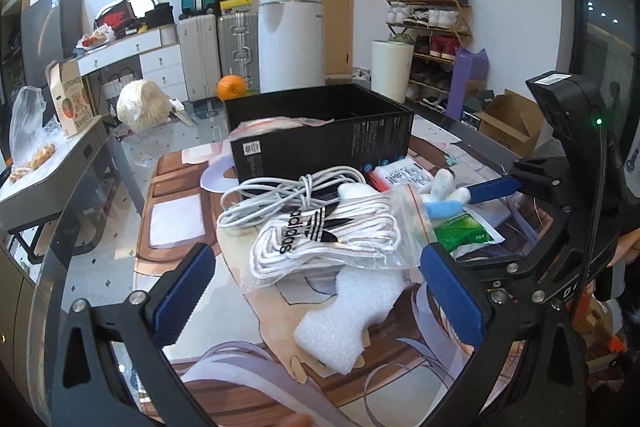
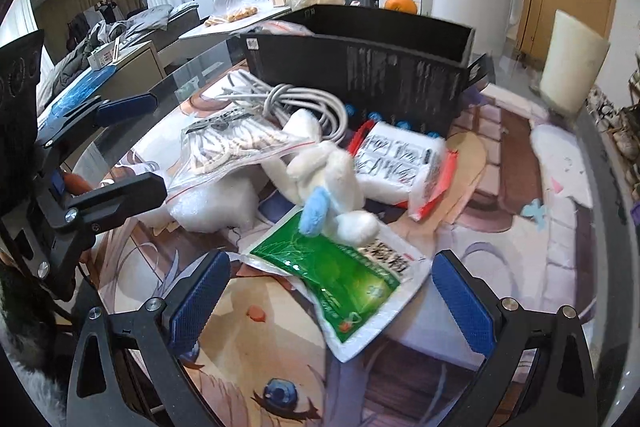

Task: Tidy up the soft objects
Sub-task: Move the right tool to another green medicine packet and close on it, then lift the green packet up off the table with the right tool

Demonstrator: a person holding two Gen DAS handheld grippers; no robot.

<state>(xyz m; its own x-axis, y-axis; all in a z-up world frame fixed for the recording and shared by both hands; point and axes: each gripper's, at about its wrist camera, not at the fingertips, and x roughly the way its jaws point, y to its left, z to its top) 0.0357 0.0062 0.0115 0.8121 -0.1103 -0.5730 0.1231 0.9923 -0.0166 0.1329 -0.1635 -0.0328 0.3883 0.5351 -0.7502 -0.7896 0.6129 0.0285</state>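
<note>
Right wrist view shows plush toy (image 2: pixel 328 179) whole, left wrist view barely

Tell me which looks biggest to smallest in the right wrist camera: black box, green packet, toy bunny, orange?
1. Black box
2. Green packet, though it lies nearest the camera
3. Toy bunny, not far behind the packet
4. Orange, far back, so unsure

The right gripper (image 2: pixel 330 297) hangs spread wide over a green-printed plastic packet (image 2: pixel 336 275); a white plush toy (image 2: pixel 324 179) rests on that packet's far edge.

Glass table (image 1: pixel 100 211), printed mat (image 2: pixel 500 227)
</note>
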